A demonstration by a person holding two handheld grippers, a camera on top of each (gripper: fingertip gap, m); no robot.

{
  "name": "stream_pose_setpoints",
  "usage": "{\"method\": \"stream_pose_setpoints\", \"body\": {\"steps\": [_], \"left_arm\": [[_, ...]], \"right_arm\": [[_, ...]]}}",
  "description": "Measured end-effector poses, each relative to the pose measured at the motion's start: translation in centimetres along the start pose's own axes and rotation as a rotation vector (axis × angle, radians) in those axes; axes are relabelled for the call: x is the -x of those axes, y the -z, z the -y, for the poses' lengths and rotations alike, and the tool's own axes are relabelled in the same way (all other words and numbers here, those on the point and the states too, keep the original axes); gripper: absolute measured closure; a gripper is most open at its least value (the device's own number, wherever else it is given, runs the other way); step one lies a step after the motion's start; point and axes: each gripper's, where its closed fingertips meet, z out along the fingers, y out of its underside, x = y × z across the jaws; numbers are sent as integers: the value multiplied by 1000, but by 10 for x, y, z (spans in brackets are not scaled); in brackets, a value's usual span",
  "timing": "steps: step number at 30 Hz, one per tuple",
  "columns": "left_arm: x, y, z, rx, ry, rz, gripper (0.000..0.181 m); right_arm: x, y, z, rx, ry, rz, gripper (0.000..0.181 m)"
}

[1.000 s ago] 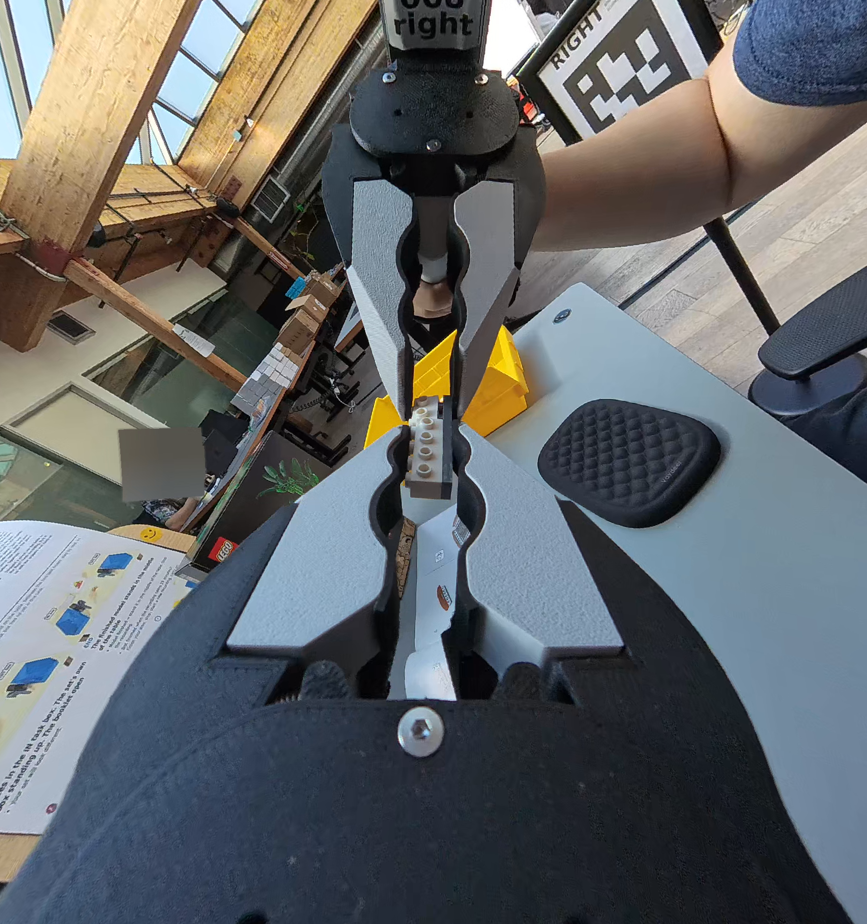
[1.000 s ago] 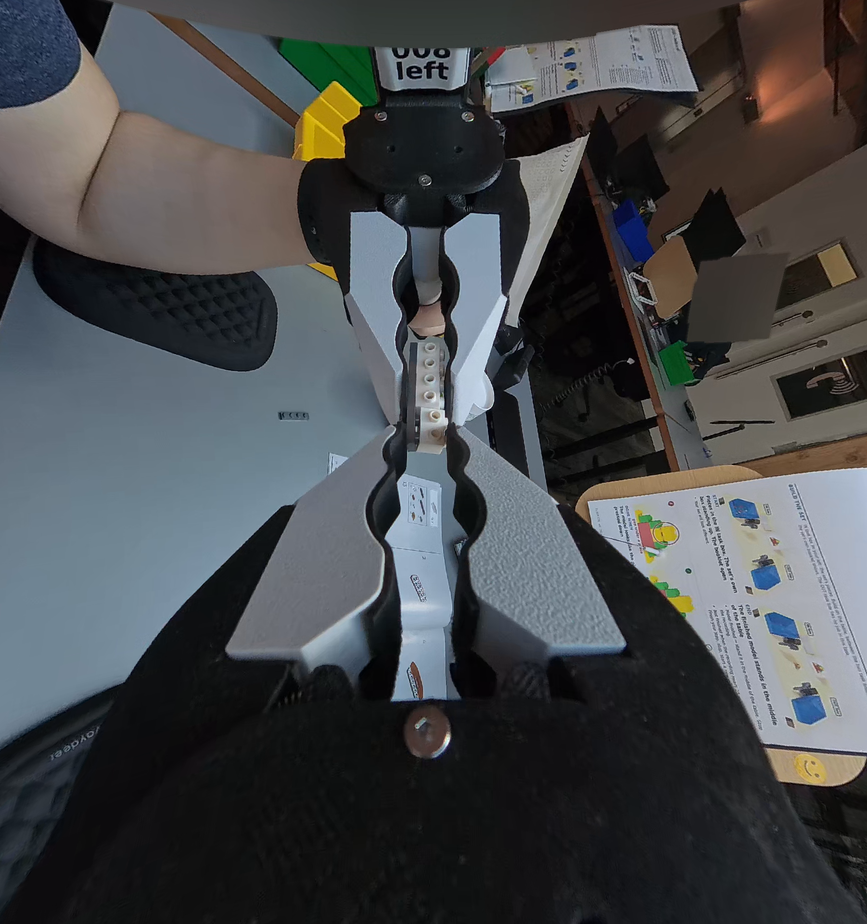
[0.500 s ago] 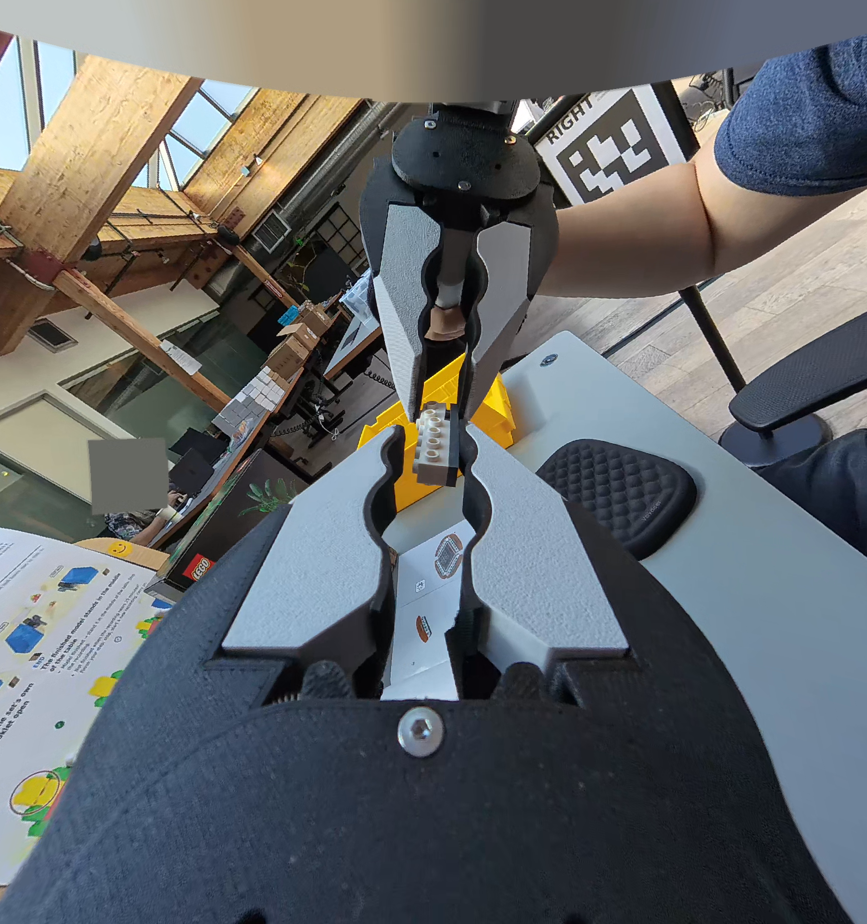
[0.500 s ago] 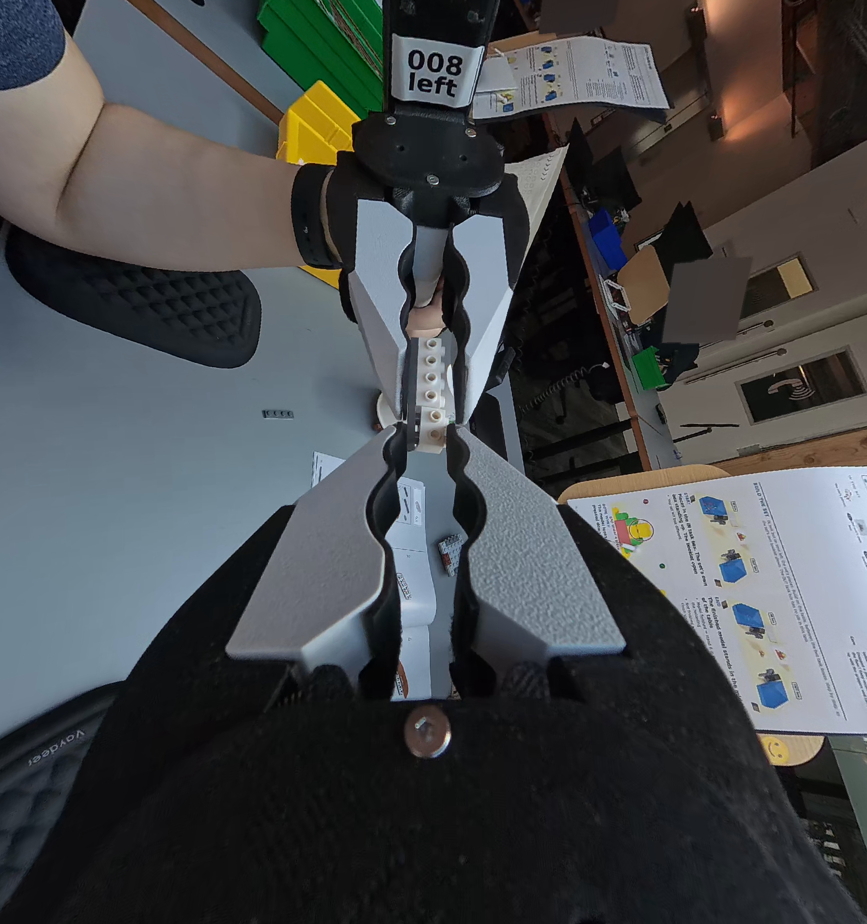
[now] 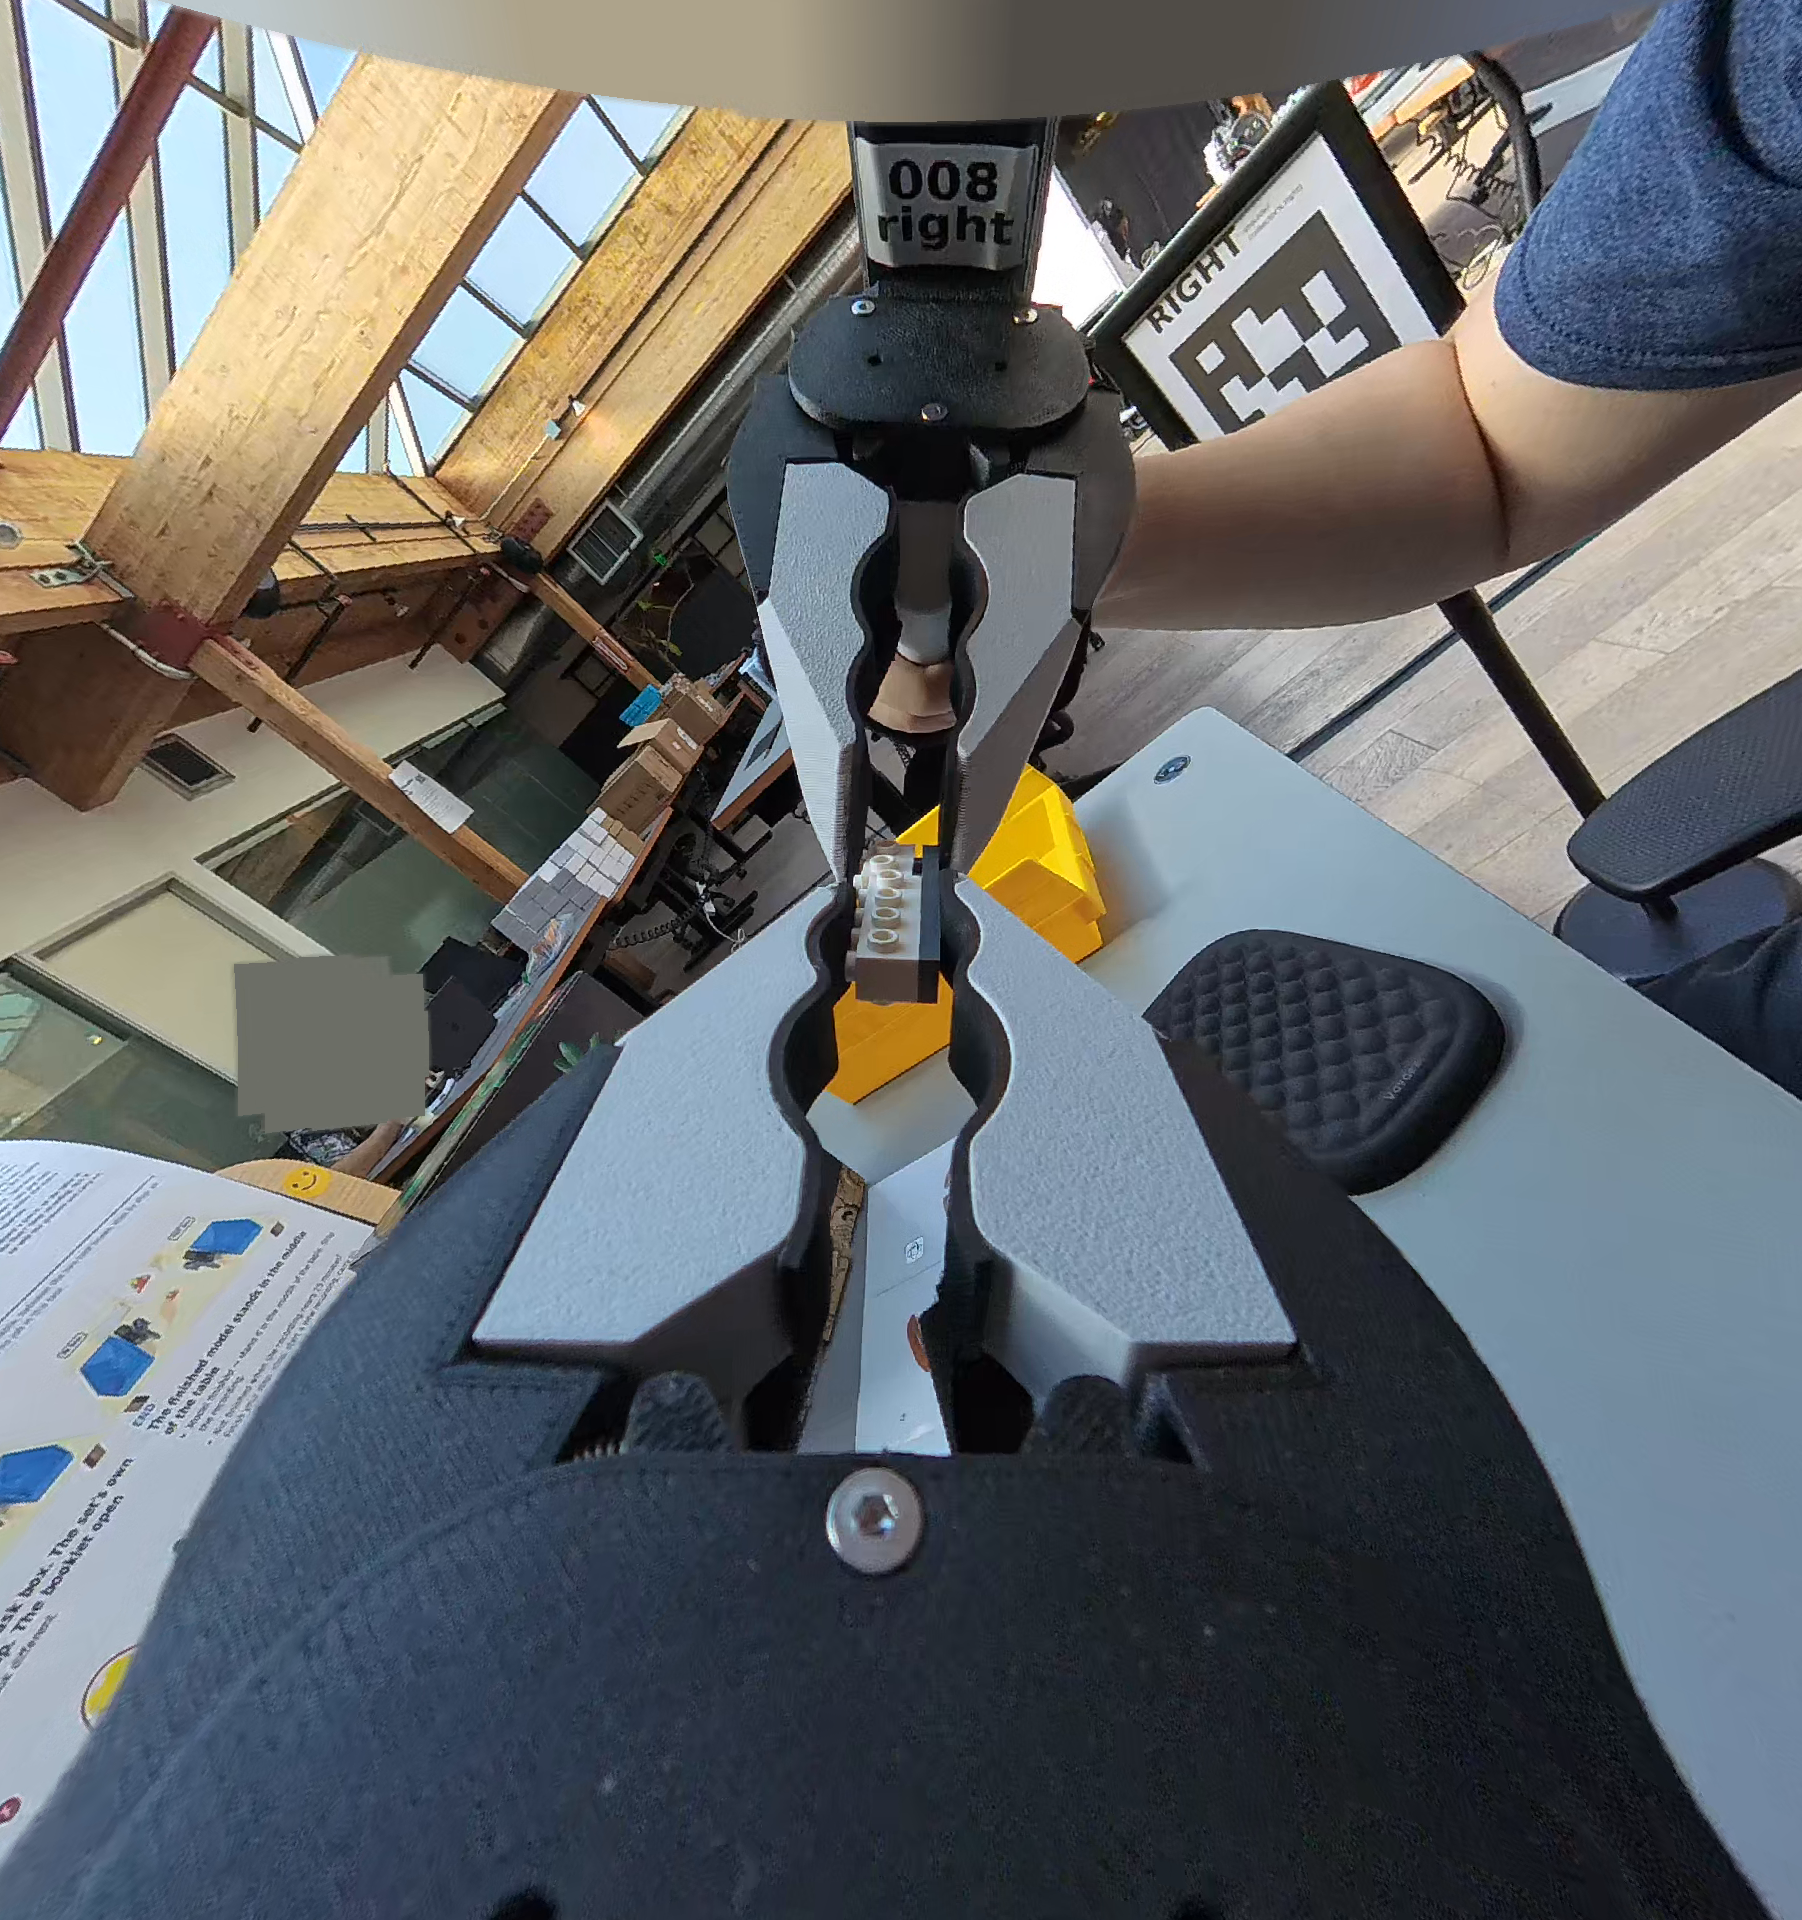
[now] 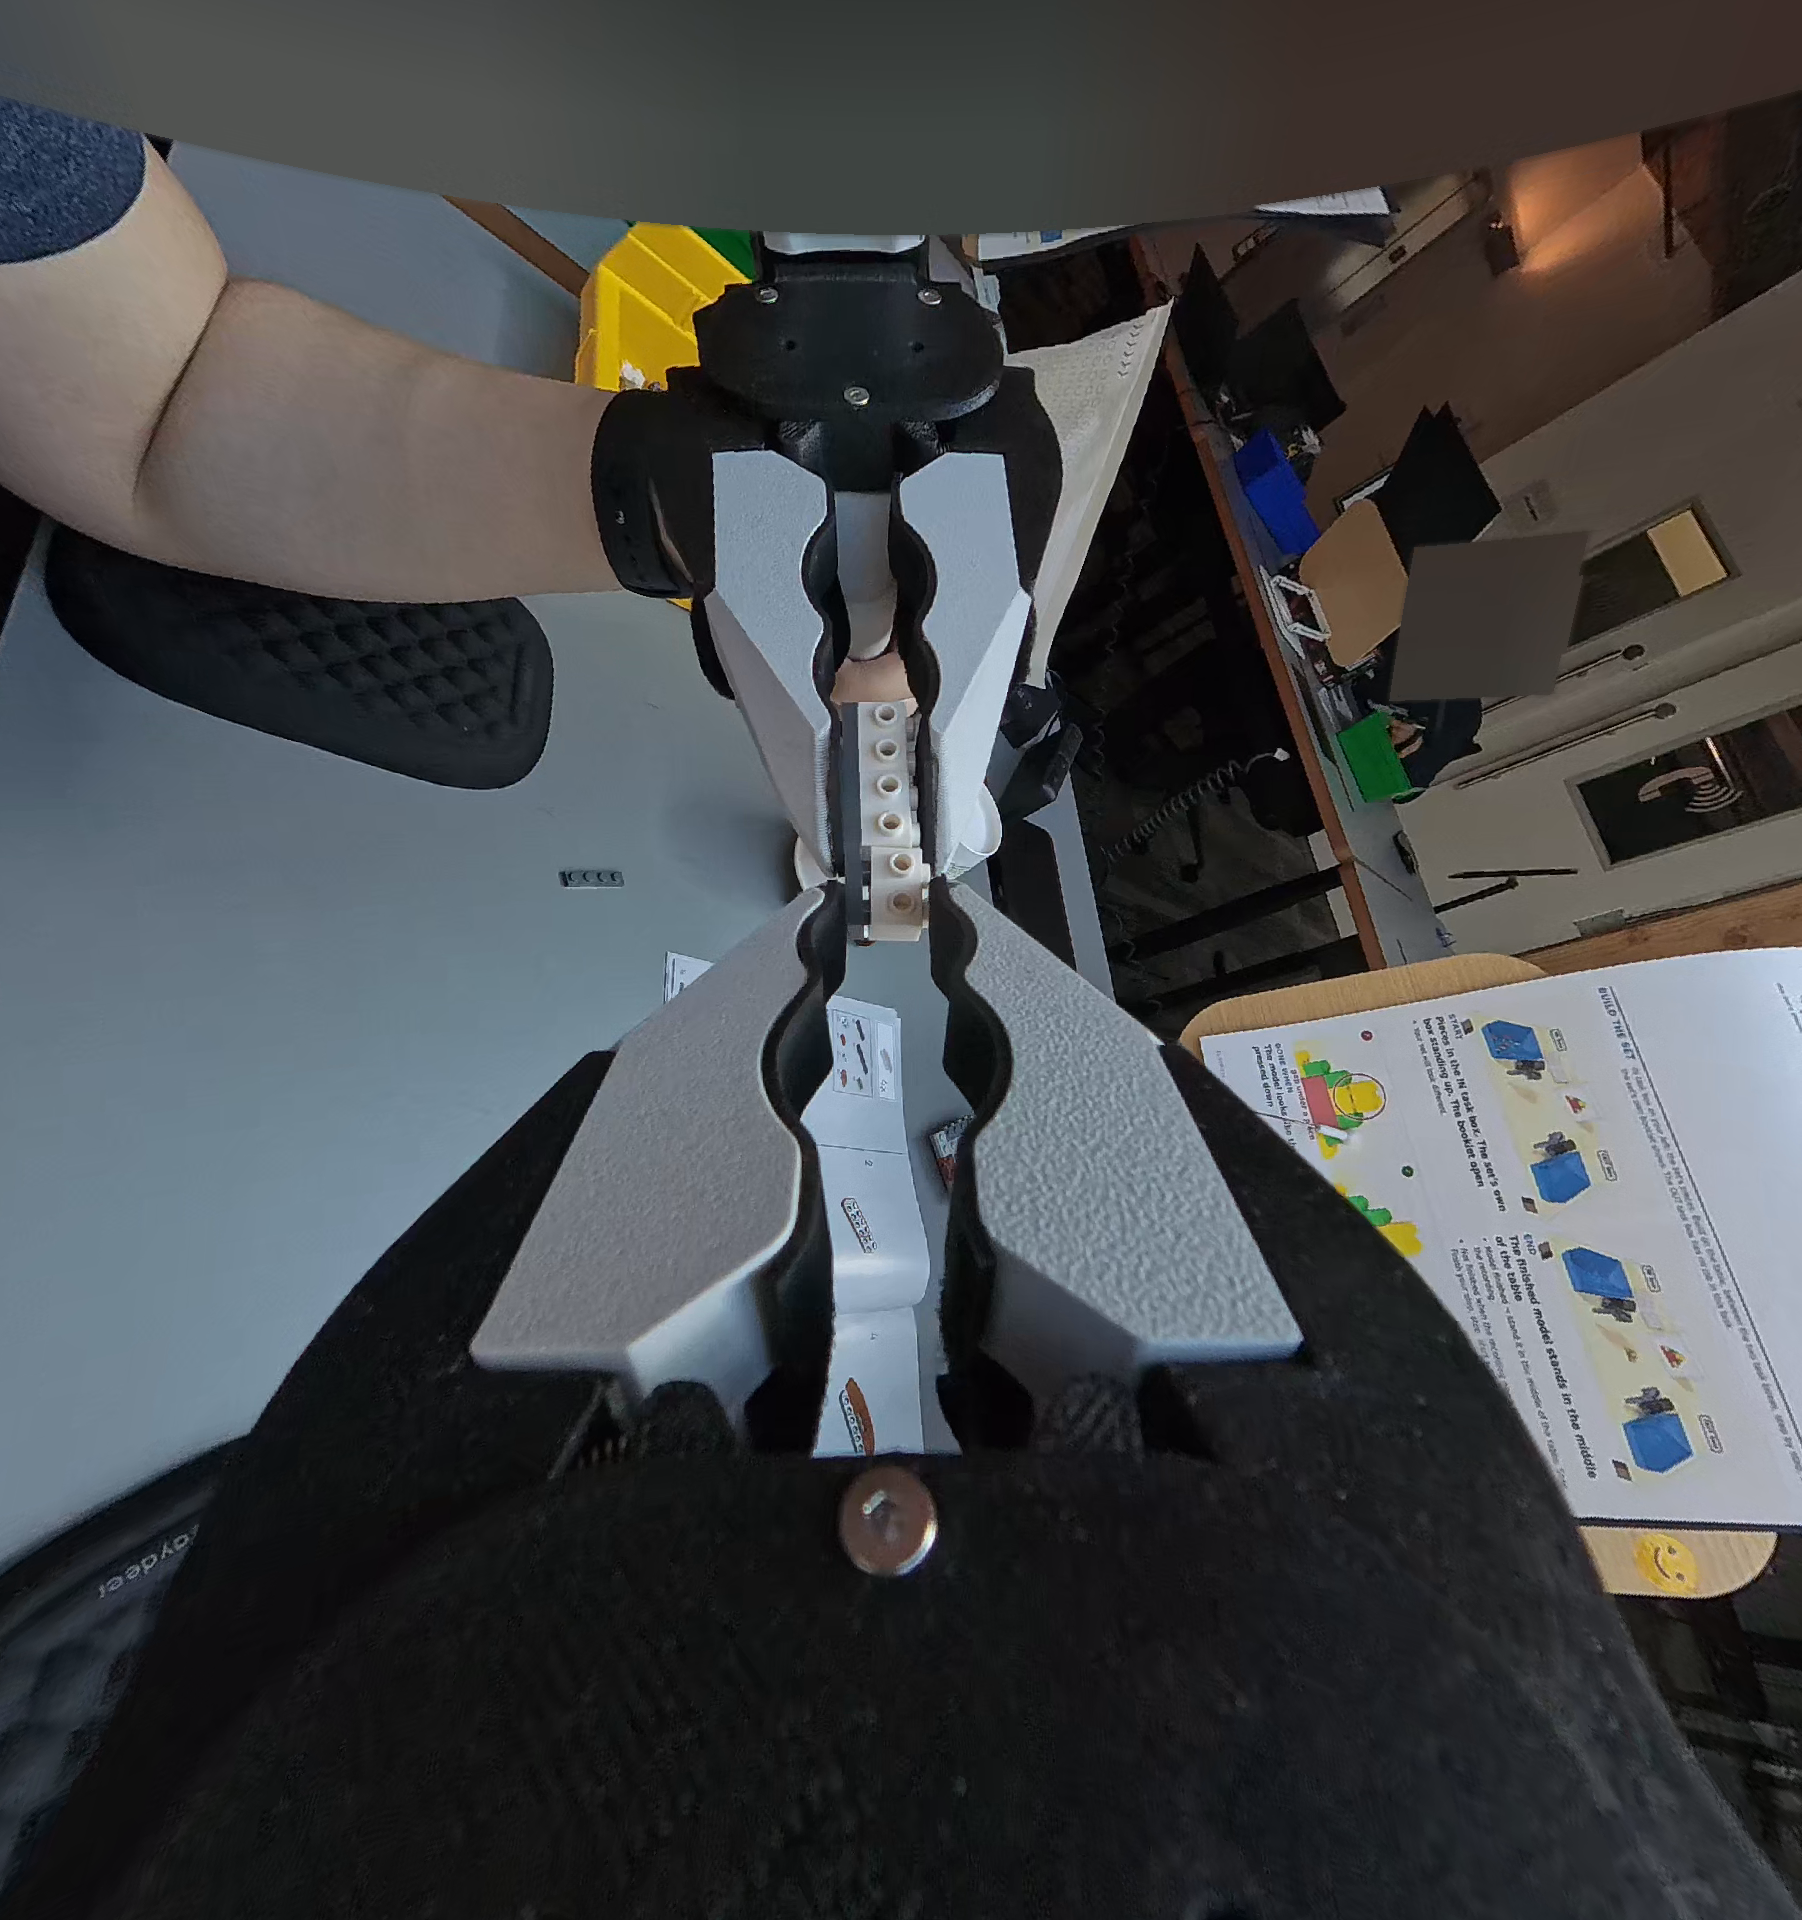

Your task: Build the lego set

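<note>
A small lego assembly [image 5: 892,925], a dark grey plate topped with tan studded pieces, is held in the air above the grey table [image 5: 1603,1351]. My left gripper [image 5: 892,935] is shut on its lower end. My right gripper [image 5: 892,857] comes from the opposite side, tip to tip with the left one. In the right wrist view my right gripper [image 6: 881,904] is shut on a small tan brick [image 6: 899,896] at the near end of the assembly [image 6: 881,784]. The left gripper [image 6: 876,831] clamps the rest of the assembly.
A yellow bin [image 5: 1042,883] stands at the table's far end. A black padded wrist rest [image 5: 1323,1049] lies on the right. An instruction sheet [image 5: 97,1351] stands at the left. Below the grippers lie the open booklet [image 6: 866,1060], a small grey plate [image 6: 591,879] and a small loose piece [image 6: 949,1138]. The grippers are tip to tip, or close to it.
Both grippers stay closed tip to tip on the assembly. The pair has shifted and tilted a little above the table, and the two grippers look slightly closer to each other.
</note>
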Motion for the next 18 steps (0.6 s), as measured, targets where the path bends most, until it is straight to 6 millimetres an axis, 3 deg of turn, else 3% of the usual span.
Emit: {"method": "stream_pose_setpoints", "body": {"steps": [7, 10, 18], "left_arm": [[-7, -5, -3, 15, 92, -57, 161], [-7, -6, -10, 55, 54, -46, 165], [-7, -7, -9, 56, -3, -27, 168]], "right_arm": [[7, -1, -4, 27, 82, 17, 167], [5, -3, -9, 63, 114, -10, 167], [7, -1, -8, 32, 17, 39, 166]]}}
